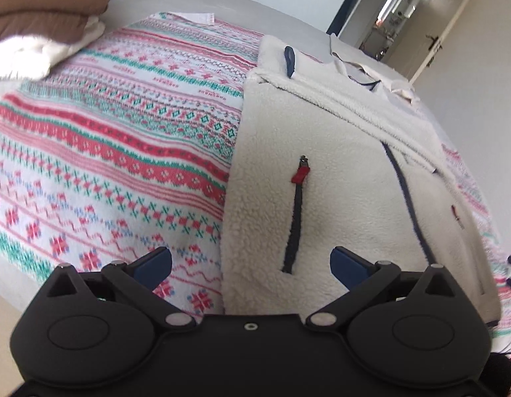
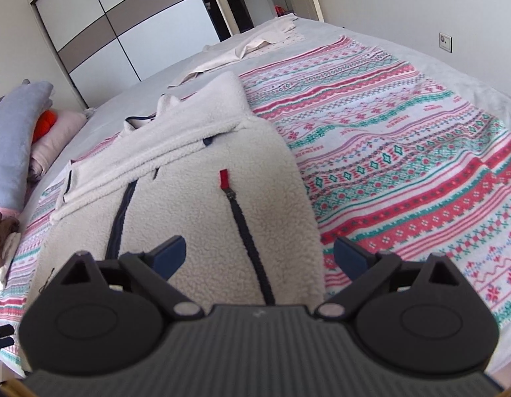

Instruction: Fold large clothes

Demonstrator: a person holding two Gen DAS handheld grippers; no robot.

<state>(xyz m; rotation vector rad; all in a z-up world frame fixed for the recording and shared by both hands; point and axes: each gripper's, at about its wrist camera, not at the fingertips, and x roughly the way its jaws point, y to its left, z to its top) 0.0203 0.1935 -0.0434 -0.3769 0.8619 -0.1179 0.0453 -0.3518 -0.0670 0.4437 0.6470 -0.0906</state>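
1. Lying partly folded: cream fleece jacket (image 2: 222, 198), flat on the patterned blanket (image 2: 404, 152). Both sleeves appear laid across the upper body of the jacket, one over the other; the sides look tucked in to a narrow oblong. Front zip and pocket zip with red pull (image 2: 224, 178) face up.
2. Judged progress: sleeve and side folds done; the lengthwise fold, hem to collar, appears left to do. Hem end lies nearest both cameras.
3. Left gripper (image 1: 250, 261): fingers spread wide, nothing between them, hovering over the jacket's hem edge where it meets the blanket.
4. Right gripper (image 2: 258, 254): fingers spread wide, gripping nothing, over the opposite hem corner of the jacket.
5. Beyond the jacket's collar end: pale cloth (image 2: 242, 49) lying loose on the grey bed (image 2: 156, 82).
6. Beside the jacket, across the blanket: stacked brown and white textiles (image 1: 47, 16) at the bed's edge.
7. Further from the jacket: blue and pink bedding (image 2: 17, 139); wardrobe (image 2: 123, 26) past the bed.
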